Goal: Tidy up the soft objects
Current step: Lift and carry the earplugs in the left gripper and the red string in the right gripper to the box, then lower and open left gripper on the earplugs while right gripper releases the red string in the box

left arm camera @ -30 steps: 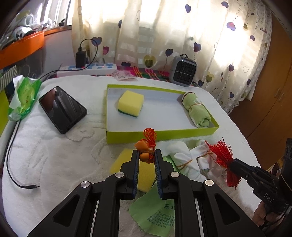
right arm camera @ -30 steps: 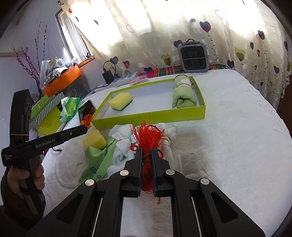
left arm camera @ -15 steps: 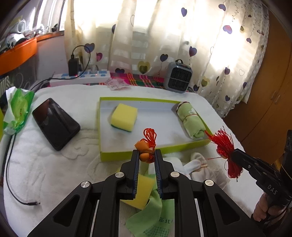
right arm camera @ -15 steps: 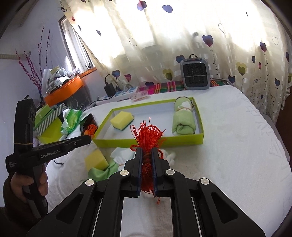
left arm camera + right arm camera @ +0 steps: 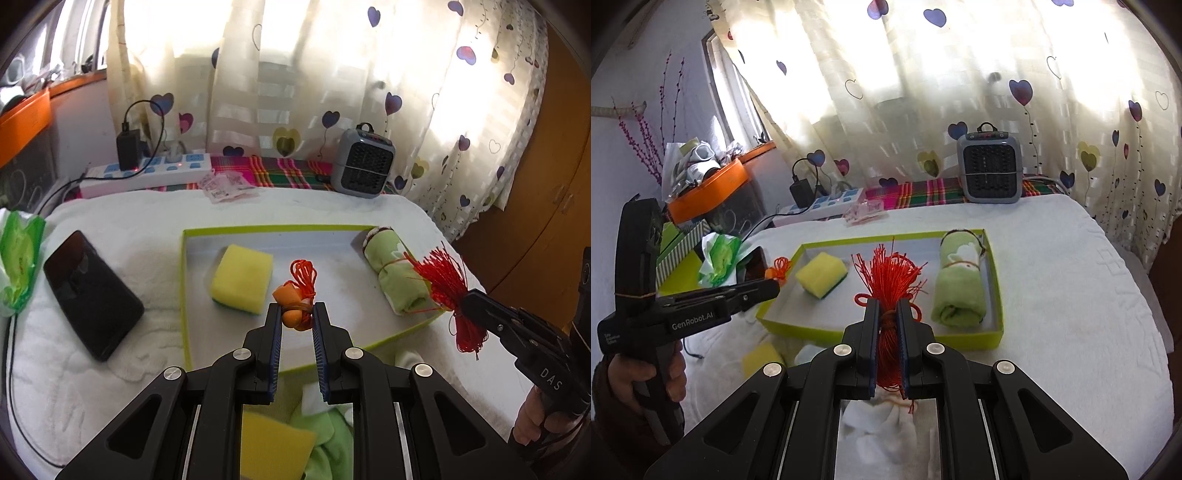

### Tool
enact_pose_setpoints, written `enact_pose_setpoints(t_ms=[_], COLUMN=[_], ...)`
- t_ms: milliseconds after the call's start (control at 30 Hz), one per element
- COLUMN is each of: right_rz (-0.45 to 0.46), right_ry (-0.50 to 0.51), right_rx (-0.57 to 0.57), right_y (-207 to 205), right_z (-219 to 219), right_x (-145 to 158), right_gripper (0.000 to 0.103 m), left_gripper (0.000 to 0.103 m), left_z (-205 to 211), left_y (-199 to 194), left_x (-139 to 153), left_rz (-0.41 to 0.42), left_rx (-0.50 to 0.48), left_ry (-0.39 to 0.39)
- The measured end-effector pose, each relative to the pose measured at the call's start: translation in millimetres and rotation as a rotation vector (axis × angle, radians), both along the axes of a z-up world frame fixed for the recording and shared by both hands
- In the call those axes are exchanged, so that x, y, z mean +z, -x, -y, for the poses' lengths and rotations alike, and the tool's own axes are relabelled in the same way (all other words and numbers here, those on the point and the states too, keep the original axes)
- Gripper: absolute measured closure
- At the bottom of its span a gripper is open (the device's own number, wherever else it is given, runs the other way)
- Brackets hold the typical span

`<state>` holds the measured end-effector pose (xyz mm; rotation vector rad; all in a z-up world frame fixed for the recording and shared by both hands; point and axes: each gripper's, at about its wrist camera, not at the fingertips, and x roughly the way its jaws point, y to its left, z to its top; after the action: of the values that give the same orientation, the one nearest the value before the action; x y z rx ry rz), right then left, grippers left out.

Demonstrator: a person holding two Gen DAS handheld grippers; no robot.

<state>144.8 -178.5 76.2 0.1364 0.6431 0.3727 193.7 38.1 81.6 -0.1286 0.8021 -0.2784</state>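
While my left jaws (image 5: 297,319) clamp on the orange earplugs (image 5: 293,315) with their red cord, my right jaws (image 5: 887,319) are pinched tight on a red tassel (image 5: 890,275). Both loads hang in the air over the near edge of the green tray (image 5: 184,295). Beyond the left jaws a yellow sponge (image 5: 242,278) lies in the tray; further right lies a rolled green towel (image 5: 393,275). Below my jaws, on the white surface (image 5: 1071,295), sit another sponge (image 5: 273,446) and some cloths (image 5: 328,435). A black phone (image 5: 90,293) lies well left of the tray.
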Motion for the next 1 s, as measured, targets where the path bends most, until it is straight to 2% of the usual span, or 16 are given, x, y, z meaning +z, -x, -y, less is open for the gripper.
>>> enact_pose_setpoints(t_ms=[567,767,1000], right_rz=[-0.057,-0.078,-0.091], right_ry=[0.032,0.034,0.033], right_rx=[-0.009,-0.012,-0.014], right_y=[-65.5,-78.5,-84.2], right_z=[-13.7,-16.1,-17.3], right_x=[-17.0,-23.9,-28.7], right_gripper=[0.093,0.093,0.093], left_gripper=[0.088,0.088,0.087], left_z=[22.3,26.1,20.0], left_y=[-61.4,-71.0,-81.5], left_x=[-32.1,-45.0,-51.4], left_rz=[-0.076,-0.106,-0.116], left_rx=[-0.038,-0.048,-0.013], left_ry=[-0.028,-0.046,-0.060])
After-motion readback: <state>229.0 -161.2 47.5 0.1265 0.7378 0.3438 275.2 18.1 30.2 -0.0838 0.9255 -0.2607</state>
